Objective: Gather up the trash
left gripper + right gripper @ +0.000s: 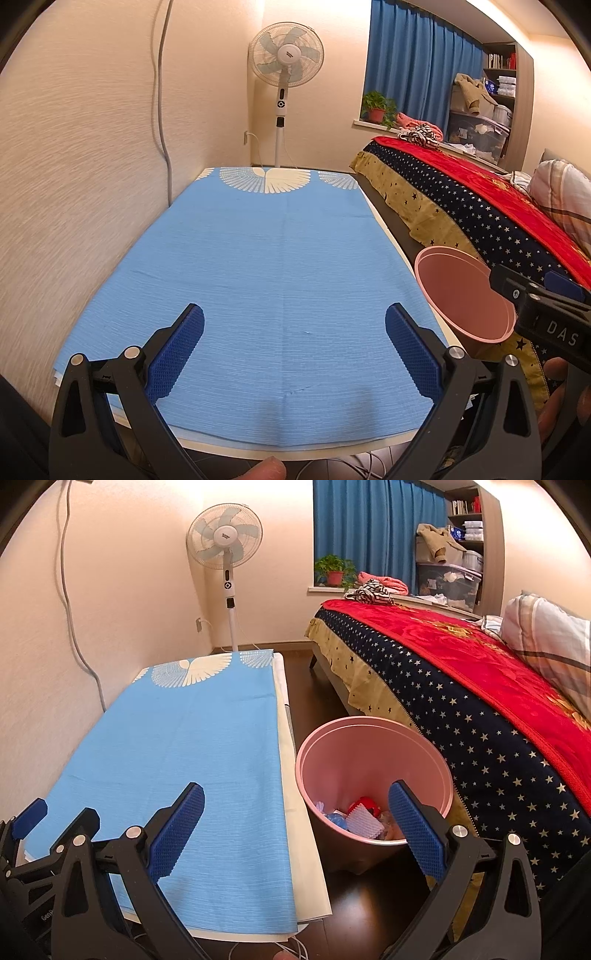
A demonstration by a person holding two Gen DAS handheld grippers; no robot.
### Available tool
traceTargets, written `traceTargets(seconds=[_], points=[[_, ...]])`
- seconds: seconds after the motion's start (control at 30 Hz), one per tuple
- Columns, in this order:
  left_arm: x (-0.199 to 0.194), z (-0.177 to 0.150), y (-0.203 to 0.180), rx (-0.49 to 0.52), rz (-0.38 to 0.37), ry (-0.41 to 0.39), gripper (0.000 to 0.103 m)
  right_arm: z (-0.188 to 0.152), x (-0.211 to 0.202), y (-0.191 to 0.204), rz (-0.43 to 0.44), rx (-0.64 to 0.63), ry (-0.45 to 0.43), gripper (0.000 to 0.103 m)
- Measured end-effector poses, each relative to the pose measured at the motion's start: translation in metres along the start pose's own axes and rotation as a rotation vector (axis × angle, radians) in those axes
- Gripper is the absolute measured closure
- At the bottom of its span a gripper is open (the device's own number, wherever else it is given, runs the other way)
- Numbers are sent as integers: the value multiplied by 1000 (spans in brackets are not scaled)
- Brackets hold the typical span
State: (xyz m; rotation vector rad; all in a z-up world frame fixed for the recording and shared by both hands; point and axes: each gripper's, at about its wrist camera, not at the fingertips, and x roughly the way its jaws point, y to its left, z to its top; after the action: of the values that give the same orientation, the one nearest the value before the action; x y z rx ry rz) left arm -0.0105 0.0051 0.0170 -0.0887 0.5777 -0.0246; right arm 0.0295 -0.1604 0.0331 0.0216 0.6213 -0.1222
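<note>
Trash (364, 818) lies inside the pink bin (373, 734) beside the blue-clothed table (192, 746), with the left gripper (294, 334) and right gripper (295, 814) both spread, empty.

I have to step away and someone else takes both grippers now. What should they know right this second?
Left gripper: open, empty, over the blue cloth on the table.
Right gripper: open, empty, held between the table edge and the pink bin.
The bin stands on the floor between table and bed; trash lies in its bottom.
Done: no trash shows on the cloth.
Left: check areas outside both views for more.
</note>
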Motion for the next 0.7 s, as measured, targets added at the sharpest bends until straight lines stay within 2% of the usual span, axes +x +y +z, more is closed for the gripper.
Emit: traceTargets(seconds=[0.7], points=[[2,2,5,-7,10,-2,8,-2,0,-2,-1,-7,2,5]])
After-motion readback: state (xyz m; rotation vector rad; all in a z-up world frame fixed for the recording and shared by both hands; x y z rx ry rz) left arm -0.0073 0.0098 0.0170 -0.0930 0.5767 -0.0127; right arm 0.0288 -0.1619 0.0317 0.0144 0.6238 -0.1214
